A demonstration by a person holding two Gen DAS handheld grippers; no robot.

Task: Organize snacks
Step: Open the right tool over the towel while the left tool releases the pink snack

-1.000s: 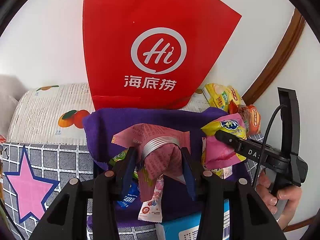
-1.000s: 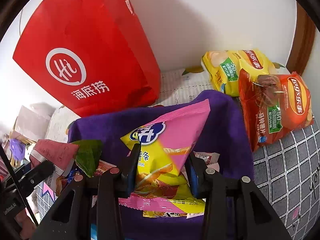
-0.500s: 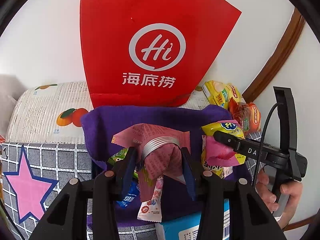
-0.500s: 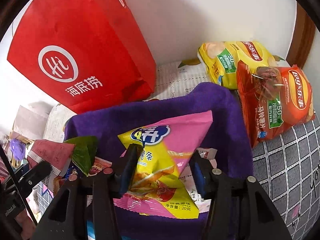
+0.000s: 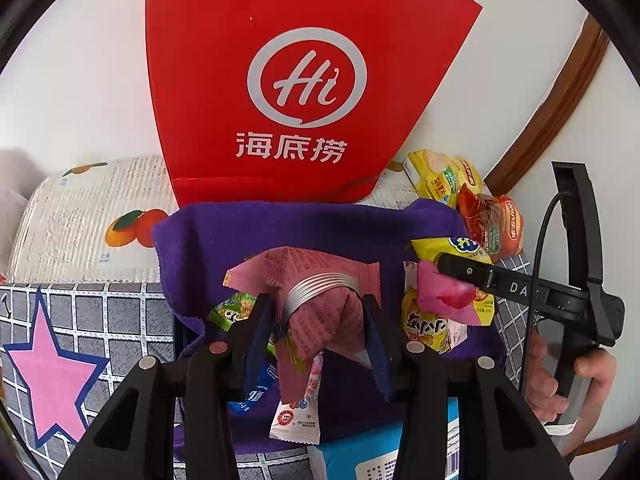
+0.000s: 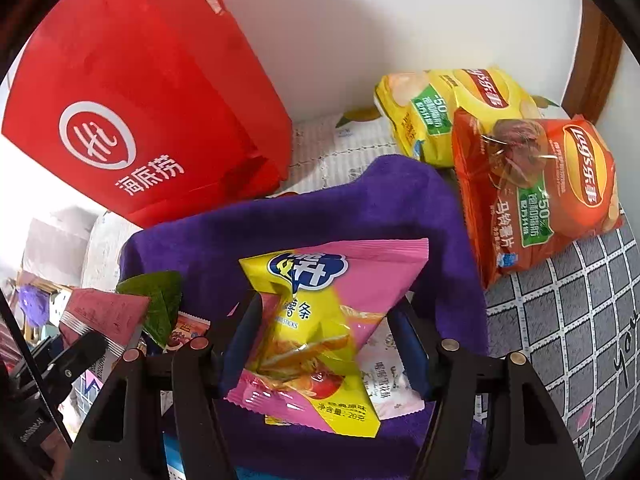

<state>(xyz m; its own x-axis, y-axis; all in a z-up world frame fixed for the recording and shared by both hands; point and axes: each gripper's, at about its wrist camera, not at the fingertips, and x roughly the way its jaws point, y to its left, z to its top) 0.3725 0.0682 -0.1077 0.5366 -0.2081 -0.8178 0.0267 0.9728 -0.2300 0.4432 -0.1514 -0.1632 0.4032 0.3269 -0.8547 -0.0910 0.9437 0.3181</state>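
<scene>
Directly between the opening jaws of the right gripper [image 6: 320, 344] hangs a pink-and-yellow snack bag [image 6: 320, 320], long axis upright, above the purple-lined box [image 6: 400, 200] (seemingly being dropped in). Alongside, the left gripper [image 5: 316, 332] pinches a pink packet [image 5: 320, 300].

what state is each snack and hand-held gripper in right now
left hand-held gripper: shut on the dusty pink packet, held above the purple-lined box
right hand-held gripper: jaws opening, pink-and-yellow potato stick bag between them
yellow chip bag: lying outside box
orange chip bag: lying outside box
</scene>
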